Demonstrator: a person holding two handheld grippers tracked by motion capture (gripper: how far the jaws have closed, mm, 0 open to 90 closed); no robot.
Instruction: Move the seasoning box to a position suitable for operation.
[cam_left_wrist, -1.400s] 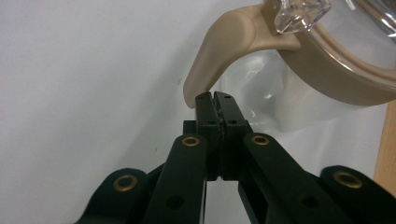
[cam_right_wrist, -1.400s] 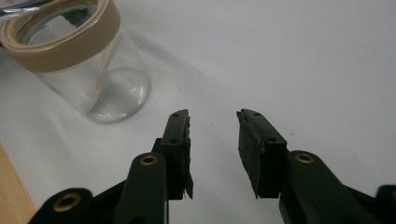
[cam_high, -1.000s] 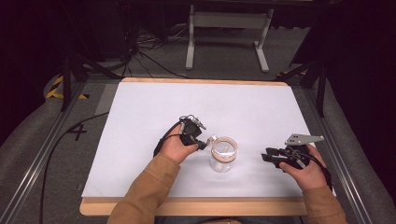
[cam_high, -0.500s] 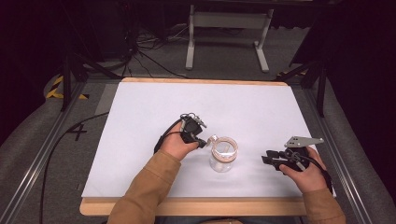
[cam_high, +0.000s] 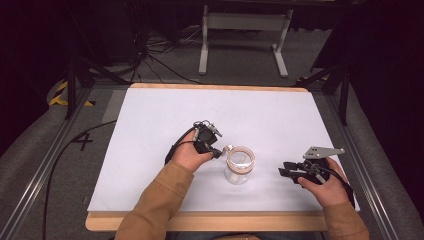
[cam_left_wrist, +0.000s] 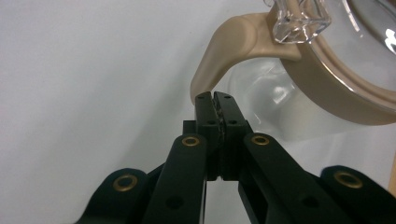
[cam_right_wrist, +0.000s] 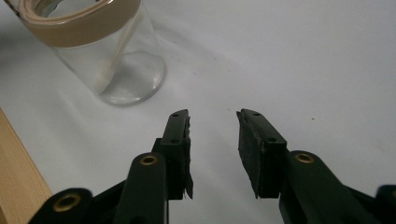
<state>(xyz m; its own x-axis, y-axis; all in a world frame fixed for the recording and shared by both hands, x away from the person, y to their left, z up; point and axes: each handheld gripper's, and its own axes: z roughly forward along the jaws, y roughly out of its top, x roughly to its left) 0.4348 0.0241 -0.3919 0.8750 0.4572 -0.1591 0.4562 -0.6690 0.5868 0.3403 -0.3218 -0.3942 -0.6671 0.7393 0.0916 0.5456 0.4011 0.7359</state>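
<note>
The clear jar (cam_high: 239, 169) stood near the table's (cam_high: 150, 130) front edge; the left gripper (cam_high: 218, 153), jaws pressed together, rested its tips under the lid's beige tab (cam_left_wrist: 219, 56), while the right gripper (cam_high: 286, 173) waited beside it, jaws parted and empty. Lifting the tab likely needed a gentle upward pry, with the jar steadied. Across the 2 earlier frames, nothing had shifted.

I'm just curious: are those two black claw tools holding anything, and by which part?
The left gripper is shut beside the clear glass jar's beige latch tab; whether it pinches it cannot be told. The right gripper is open and holds nothing.
</note>
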